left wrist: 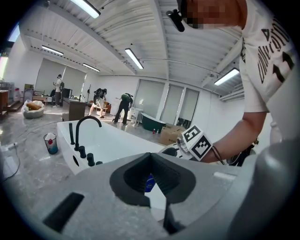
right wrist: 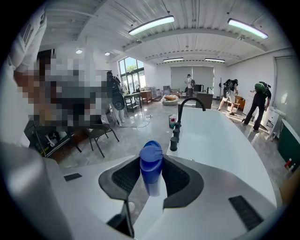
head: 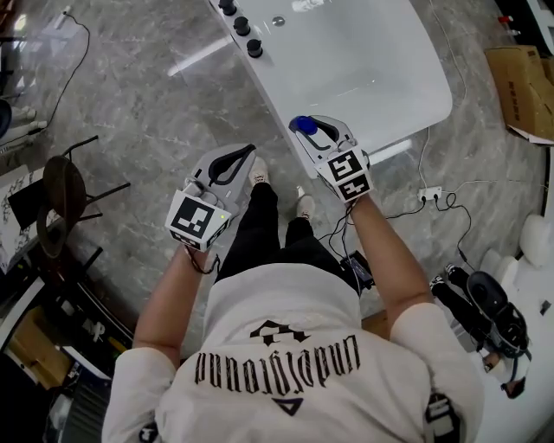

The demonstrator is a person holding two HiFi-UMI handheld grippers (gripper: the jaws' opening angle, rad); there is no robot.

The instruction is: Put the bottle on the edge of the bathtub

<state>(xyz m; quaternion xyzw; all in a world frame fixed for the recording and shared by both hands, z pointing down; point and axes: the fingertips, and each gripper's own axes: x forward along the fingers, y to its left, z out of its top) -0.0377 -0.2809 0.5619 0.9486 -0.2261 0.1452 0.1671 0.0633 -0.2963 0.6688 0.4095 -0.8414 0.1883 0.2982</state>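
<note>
A bottle [head: 302,125] with a blue cap and pale body stands upright between the pads of my right gripper [head: 306,130], which is shut on it. It is at the near end of the white bathtub [head: 407,130], over the rim's corner; I cannot tell if its base touches the rim. In the right gripper view the bottle [right wrist: 151,161] fills the gap of the right gripper [right wrist: 151,177], with the bathtub [right wrist: 220,140] beyond. My left gripper [head: 247,156] hangs shut and empty over the floor, left of the tub. Through the left gripper [left wrist: 151,176] a sliver of the bottle [left wrist: 149,183] shows.
A black faucet with knobs [head: 242,26] stands on the tub's far rim. A dark chair [head: 65,186] is on the left, a power strip with cables [head: 430,193] on the floor at right, and a cardboard box [head: 524,78] far right. People stand far off.
</note>
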